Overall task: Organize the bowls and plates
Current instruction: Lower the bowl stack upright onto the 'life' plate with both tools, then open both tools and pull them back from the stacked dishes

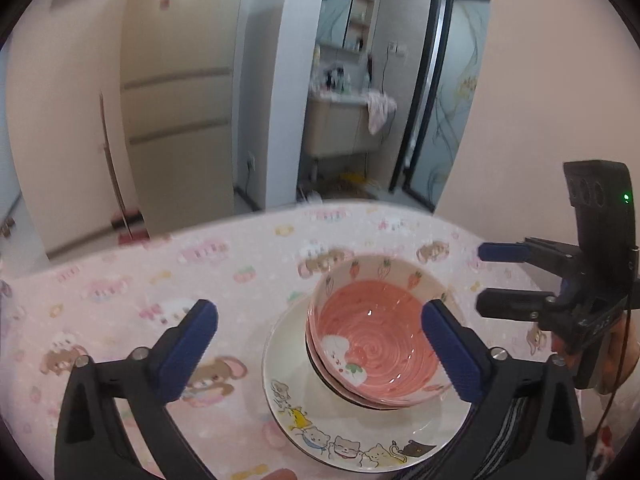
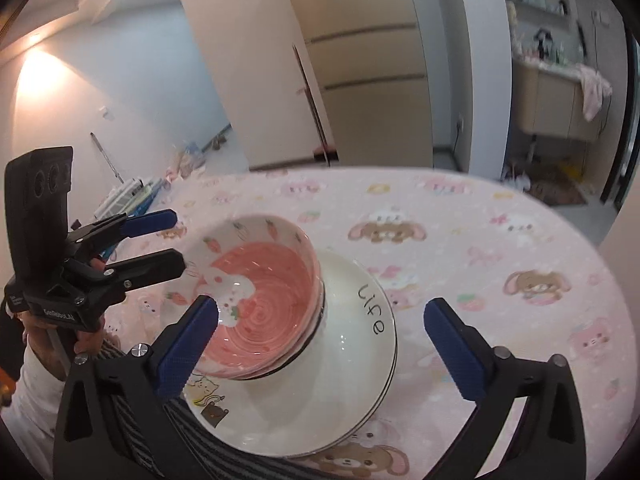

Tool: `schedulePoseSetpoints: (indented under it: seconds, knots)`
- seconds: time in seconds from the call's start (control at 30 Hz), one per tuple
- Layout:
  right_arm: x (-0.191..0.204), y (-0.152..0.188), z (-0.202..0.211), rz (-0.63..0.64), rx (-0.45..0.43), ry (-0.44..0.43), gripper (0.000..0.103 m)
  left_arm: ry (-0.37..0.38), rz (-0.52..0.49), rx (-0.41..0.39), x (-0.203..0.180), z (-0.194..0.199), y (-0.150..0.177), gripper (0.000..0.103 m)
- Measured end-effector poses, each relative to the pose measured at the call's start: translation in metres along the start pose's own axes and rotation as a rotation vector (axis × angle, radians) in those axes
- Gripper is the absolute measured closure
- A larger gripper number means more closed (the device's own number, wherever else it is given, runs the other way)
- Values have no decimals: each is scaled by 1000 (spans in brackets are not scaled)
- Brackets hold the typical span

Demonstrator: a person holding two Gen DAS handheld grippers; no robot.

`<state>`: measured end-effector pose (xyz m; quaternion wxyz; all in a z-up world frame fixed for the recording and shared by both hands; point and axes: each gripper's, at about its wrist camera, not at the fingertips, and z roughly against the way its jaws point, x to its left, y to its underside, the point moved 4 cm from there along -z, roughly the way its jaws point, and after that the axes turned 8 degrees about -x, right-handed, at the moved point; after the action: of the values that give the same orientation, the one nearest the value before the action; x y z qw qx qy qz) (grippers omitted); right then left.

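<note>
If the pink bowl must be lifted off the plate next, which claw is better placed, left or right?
Probably the left claw: it is open and the pink bowl sits between its fingers. The right claw, also open, frames mostly the white plate beside the bowl.

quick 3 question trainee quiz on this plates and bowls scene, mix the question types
1. True or false: the pink bowl sits on the white plate.
2. What word is written on the plate's rim?
3. The left gripper and right gripper are: A) both open, holding nothing B) both shut on the bowl C) one open, one shut.

Key: 1 true. 2 "life". 3 A.
</note>
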<state>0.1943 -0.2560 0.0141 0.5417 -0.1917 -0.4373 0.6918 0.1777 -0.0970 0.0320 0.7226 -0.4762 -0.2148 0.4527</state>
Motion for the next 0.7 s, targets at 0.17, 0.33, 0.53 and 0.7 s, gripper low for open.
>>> schedulePoseSetpoints:
  seconds: [0.17, 0.33, 0.53, 0.7]
  knots:
    - [39, -7, 64, 183, -230, 97, 0, -60, -77, -162, -13, 54, -3, 0]
    - [84, 11, 104, 311, -372, 162, 0, -60, -96, -233, -30, 99, 9, 0]
    - [115, 42, 116, 328, -453, 162, 0, -166, -124, -322, -35, 134, 39, 0]
    - [123, 57, 107, 344, -471, 137, 0, -199, -140, -324, -32, 142, 59, 0]
